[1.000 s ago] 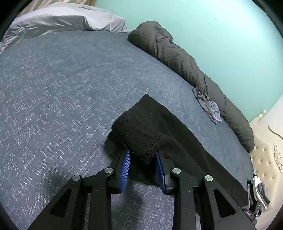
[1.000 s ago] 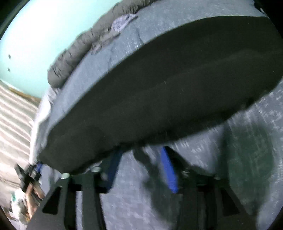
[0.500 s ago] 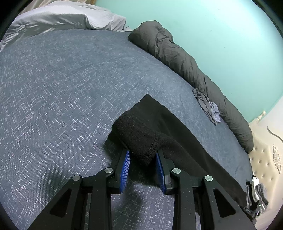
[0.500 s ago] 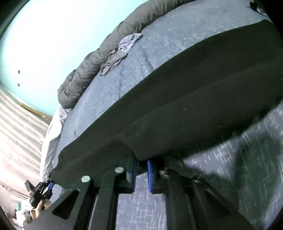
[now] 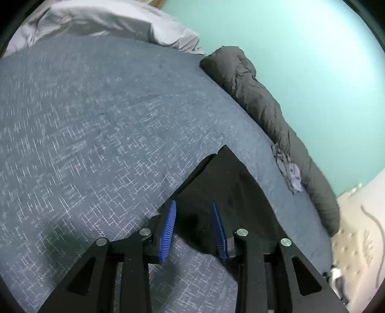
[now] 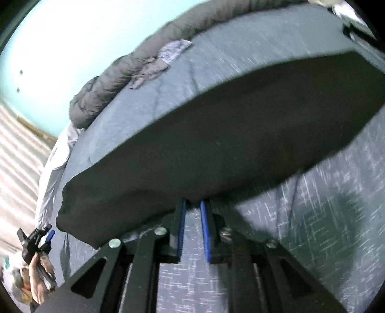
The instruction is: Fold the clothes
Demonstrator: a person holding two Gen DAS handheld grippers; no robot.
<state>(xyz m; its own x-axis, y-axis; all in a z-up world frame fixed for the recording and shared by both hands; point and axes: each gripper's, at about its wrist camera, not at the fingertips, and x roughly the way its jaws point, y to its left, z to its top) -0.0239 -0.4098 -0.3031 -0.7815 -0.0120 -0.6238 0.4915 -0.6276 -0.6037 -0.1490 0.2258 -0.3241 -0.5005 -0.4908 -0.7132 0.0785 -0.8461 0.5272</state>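
Trousers, black and apparently of a thick fleecy cloth, are laid out long and narrow on the blue patterned bed, folded lengthwise so that one straight edge faces the person. In the left wrist view, one end of the garment comes to a point between and beyond the blue pads of the left hand-held gripper; its jaws are opening, and the cloth lies flat between them without being pressed, which suggests that this end has been set down where it is meant to rest. In the right wrist view, the near edge of the garment is met by the right hand-held gripper, whose jaws stand only narrowly apart and are opening; whether the edge is pinched between the pads cannot be told, since a gap of bed shows between them below the cloth. Both ends seem to have been carried together so that the fold would fall straight. At the far side of the bed, a rolled dark duvet is lined up along the green wall, with a small grey cloth lying against it, well apart from the work. A pale pillow is seen at the head.
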